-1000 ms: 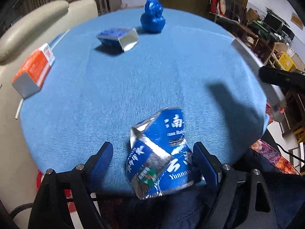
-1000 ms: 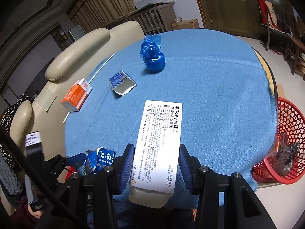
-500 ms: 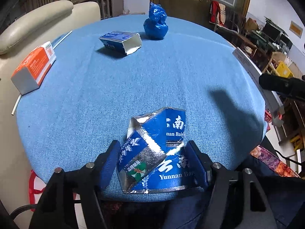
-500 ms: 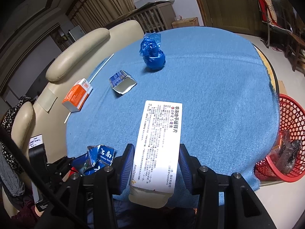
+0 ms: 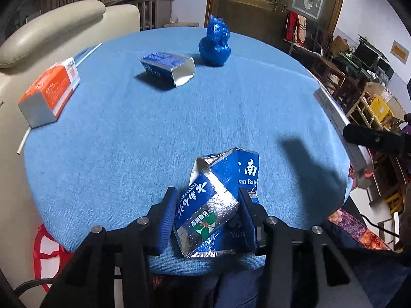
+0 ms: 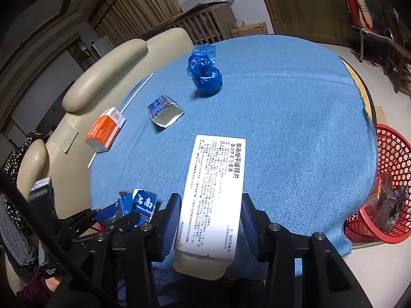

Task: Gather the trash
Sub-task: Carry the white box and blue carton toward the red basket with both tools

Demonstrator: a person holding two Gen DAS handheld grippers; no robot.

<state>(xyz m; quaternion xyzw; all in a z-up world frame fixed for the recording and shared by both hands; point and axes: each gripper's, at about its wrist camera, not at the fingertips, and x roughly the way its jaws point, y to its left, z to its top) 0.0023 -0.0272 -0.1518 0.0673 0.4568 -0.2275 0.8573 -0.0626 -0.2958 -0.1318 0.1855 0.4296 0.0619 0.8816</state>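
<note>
A crushed blue and silver carton (image 5: 210,213) lies at the near edge of the round table under a blue cloth (image 5: 179,128). My left gripper (image 5: 206,218) is closing on it, and both blue pads touch its sides. The same carton (image 6: 143,201) shows at the lower left of the right wrist view. My right gripper (image 6: 210,223) is shut on a long white medicine box (image 6: 215,179), held over the table's near edge. That box's far end (image 5: 339,118) juts in at the right of the left wrist view.
Further back on the cloth are an orange and white box (image 5: 48,92), an opened blue box (image 5: 167,68), a knotted blue plastic bag (image 5: 214,45) and a white straw (image 6: 136,92). A red mesh basket (image 6: 385,192) with trash stands on the floor to the right. A beige sofa (image 6: 102,77) borders the table's left.
The left jaws have narrowed from wide apart to touching the crushed carton, which now stands more upright between them. The right gripper and its white box have not moved.
</note>
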